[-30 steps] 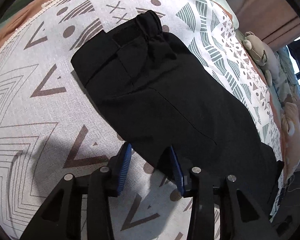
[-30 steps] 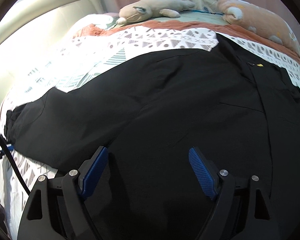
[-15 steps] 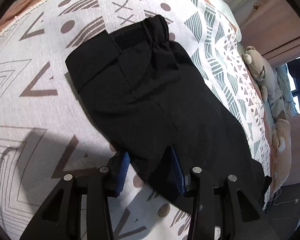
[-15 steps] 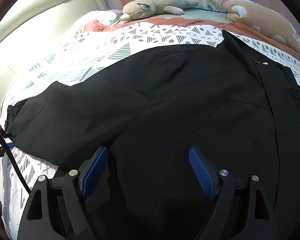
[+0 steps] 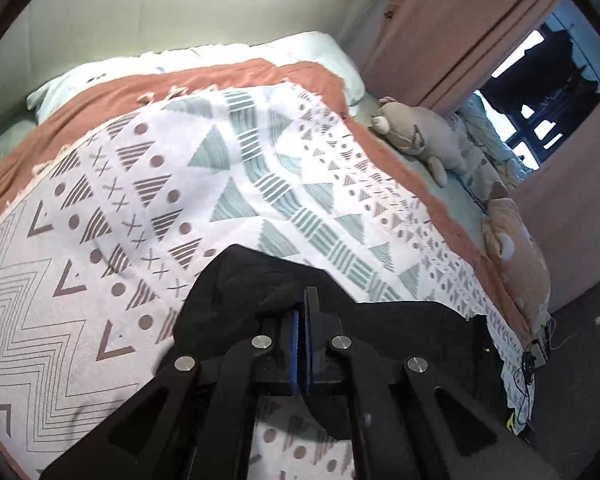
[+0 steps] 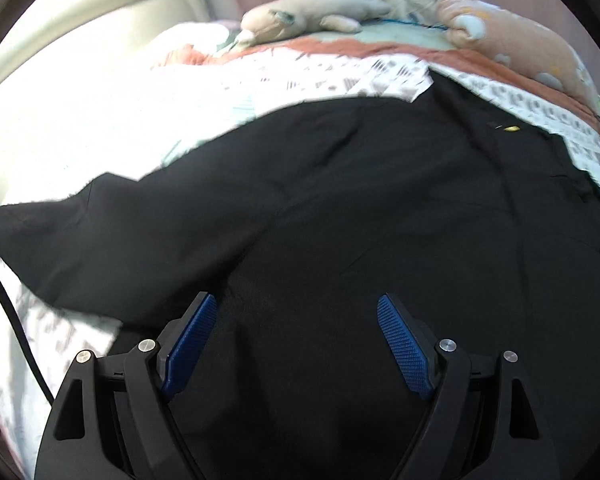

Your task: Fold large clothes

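Observation:
A large black garment lies spread on a patterned white blanket on a bed. My left gripper is shut on the edge of the garment's sleeve and holds it lifted off the blanket. My right gripper is open and empty, hovering just above the garment's body, its blue pads wide apart. The sleeve stretches away to the left in the right wrist view.
Two plush toys lie along the bed's far side, near pink curtains. A rust-coloured cover and a pale pillow lie beyond the blanket. A black cable hangs at the left in the right wrist view.
My left gripper has shut on the sleeve edge and lifted it, tilting up toward the headboard. The sleeve has risen in the right wrist view. My right gripper stays open.

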{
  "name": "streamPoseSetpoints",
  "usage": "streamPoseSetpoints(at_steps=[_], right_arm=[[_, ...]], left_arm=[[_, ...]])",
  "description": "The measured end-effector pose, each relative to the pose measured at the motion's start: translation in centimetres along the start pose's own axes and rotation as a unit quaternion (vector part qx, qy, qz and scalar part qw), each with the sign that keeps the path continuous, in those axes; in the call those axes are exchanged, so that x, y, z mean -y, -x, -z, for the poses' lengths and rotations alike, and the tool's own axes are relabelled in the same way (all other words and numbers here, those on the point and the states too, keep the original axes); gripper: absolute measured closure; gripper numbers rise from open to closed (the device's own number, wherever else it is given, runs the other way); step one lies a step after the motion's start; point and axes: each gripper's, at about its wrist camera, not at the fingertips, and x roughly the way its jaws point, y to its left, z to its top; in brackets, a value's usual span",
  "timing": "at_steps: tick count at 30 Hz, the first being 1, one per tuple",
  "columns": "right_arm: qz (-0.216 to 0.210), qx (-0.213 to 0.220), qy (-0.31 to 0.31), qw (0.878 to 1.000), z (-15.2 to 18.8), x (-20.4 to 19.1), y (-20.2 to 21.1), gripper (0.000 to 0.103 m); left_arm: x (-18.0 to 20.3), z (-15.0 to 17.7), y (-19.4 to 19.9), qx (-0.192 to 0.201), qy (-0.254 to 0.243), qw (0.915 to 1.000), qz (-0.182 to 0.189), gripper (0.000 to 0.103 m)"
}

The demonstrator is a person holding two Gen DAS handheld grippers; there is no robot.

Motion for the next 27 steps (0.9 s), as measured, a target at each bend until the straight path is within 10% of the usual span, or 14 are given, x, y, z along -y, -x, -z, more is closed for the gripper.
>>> streamPoseSetpoints(at_steps=[11, 27], right_arm=[[-0.017, 0.049, -0.093, 0.994, 5.8, 6.9, 11.4, 0.019], [0.003, 0.091, -0.196, 0.976, 12.0, 14.6, 18.9, 0.013]], left_arm=[[15.7, 3.5, 5.7, 0.008, -0.111, 0.9898, 0.09, 0.099], [28.6, 12.9, 4.6, -0.046, -0.176, 0.9731, 0.142, 0.099]])
